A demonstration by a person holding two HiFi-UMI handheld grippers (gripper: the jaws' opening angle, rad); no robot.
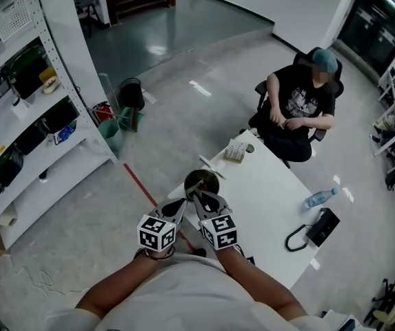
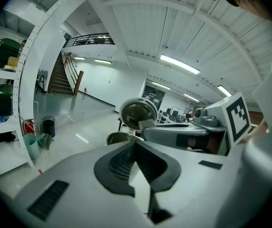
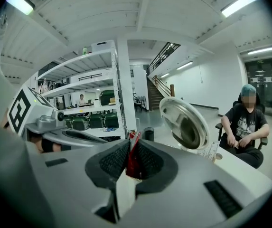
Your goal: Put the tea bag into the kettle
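Firmly, right gripper pinching tea bag

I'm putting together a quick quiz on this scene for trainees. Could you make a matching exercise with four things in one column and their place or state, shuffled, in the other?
Things:
1. kettle lid
2. tea bag
3. water bottle
4. black bin

Places or states:
A. lying on the white table
B. standing beside the shelves
C. tipped up, open
D. clamped in the right gripper

Pairs: 1-C, 2-D, 3-A, 4-B.
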